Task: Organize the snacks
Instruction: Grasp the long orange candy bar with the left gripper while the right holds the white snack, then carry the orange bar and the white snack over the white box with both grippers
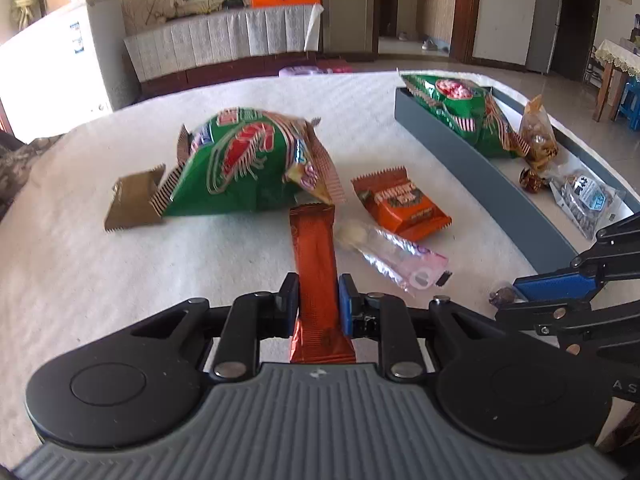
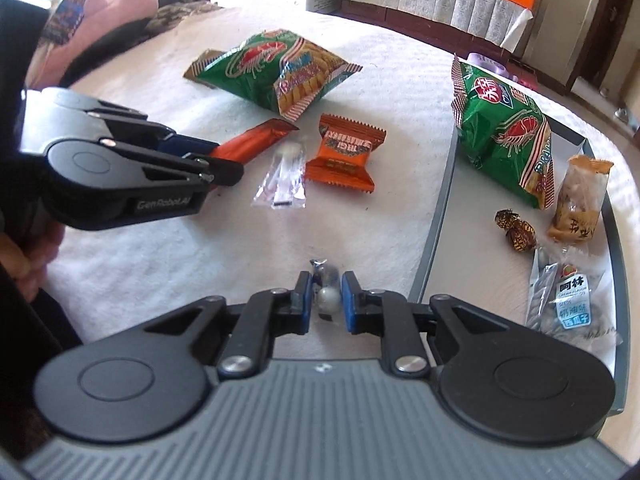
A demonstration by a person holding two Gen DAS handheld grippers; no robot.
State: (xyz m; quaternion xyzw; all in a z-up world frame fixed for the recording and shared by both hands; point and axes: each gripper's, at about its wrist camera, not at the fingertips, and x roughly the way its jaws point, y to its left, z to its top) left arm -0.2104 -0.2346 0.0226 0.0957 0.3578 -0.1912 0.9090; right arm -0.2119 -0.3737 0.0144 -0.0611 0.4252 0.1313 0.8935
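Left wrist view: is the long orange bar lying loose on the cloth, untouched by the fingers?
No, the left gripper has its fingers closed on the orange bar.

The white cloth (image 1: 120,280) looks matt and finely ribbed. On it, beside the smooth grey tray (image 1: 472,160), a green crisp bag (image 1: 248,164) and an orange bar wrapper (image 1: 316,264) shine as glossy foil; a clear sachet (image 2: 284,180) looks like crinkled plastic.

A home living room, white freezer chest (image 1: 60,64) at ten o'clock, low cabinet (image 1: 224,36) draped in white cloth at twelve, open doorway with shoes (image 1: 430,44) on the floor at one, cloth-covered side table (image 1: 616,60) and blue stool (image 1: 632,104) at two
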